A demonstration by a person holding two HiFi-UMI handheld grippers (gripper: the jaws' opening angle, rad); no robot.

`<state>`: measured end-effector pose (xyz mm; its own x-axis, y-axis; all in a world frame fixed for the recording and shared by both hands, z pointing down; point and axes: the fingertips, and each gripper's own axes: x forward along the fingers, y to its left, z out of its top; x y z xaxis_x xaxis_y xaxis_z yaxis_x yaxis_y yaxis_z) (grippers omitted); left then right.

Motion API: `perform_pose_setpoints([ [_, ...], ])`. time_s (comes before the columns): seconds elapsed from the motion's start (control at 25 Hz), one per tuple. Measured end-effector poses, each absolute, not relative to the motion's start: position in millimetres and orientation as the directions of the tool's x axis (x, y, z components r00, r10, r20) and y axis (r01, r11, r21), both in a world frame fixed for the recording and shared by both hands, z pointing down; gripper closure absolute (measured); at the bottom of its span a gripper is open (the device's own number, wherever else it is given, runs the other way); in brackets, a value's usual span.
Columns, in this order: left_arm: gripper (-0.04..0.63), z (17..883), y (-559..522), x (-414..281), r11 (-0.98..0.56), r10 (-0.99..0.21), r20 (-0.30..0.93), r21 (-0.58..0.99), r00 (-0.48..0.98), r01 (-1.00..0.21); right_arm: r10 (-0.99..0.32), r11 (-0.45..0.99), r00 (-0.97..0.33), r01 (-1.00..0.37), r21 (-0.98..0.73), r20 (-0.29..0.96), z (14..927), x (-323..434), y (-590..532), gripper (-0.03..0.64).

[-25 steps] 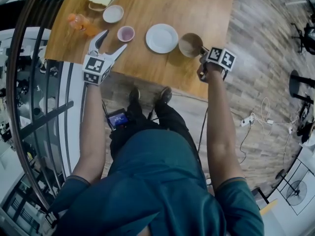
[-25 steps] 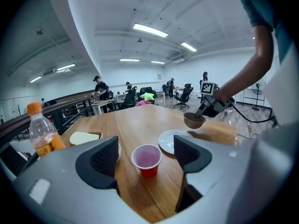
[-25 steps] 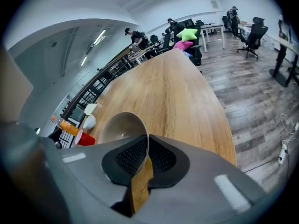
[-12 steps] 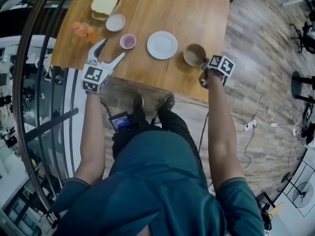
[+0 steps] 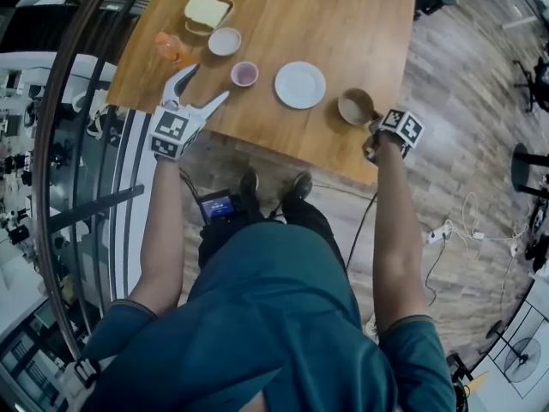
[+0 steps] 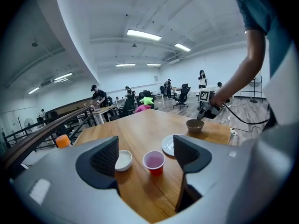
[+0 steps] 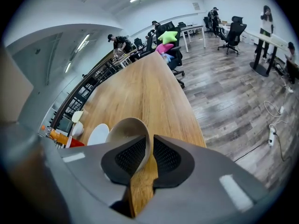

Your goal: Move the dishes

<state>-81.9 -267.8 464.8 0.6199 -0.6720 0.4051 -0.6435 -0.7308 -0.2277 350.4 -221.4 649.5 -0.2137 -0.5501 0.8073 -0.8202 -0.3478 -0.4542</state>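
Wooden worktop, dishes in a rough row along its near side. The beige bowl is on the worktop at the near-right corner, close to the edge. Right hand-held gripper is clamped on it. In the right gripper view the jaws are nearly together with the bowl's near rim pinched between the ribbed pads, one pad inside the bowl and one outside. The bowl looks empty.

Left of the bowl is a white plate, apart from it and flat on the wood. Next along is a red cup, upright, then a small white bowl further back and to the left. An orange bottle lies near the left edge. Behind the small white bowl is a tray with something pale on it, maybe bread; too small to be sure.

Left hand-held gripper hangs over the near-left edge of the worktop with its jaws wide apart and nothing between the pads. In the left gripper view the red cup shows through the gap, but it stands on the wood beyond the fingertips and is not touched. The small white bowl is just left of the cup there, the plate to its right. The beige bowl and the right hand-held gripper show at the far right edge of the worktop.
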Motion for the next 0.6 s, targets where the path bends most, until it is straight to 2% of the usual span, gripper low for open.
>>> perform_pose_setpoints([
  [0.16, 0.235, 451, -268, -88, -0.735, -0.670, 0.398, -0.242, 0.627, -0.633, -0.567, -0.346, -0.130, -0.859, -0.378, 0.813, 633, 363, -222, 0.578],
  [0.32, 0.241, 443, -272, -96, -0.735, -0.672, 0.381, -0.237, 0.636, -0.635, -0.637, -0.328, -0.047, -0.887, -0.326, 0.769, 603, 367, -232, 0.578],
  [0.6, 0.250, 384, -279, -94, -0.739, -0.671, 0.290, -0.182, 0.683, -0.649, -0.862, -0.123, -0.083, -0.923, -0.364, 0.500, 459, 328, -261, 0.580],
])
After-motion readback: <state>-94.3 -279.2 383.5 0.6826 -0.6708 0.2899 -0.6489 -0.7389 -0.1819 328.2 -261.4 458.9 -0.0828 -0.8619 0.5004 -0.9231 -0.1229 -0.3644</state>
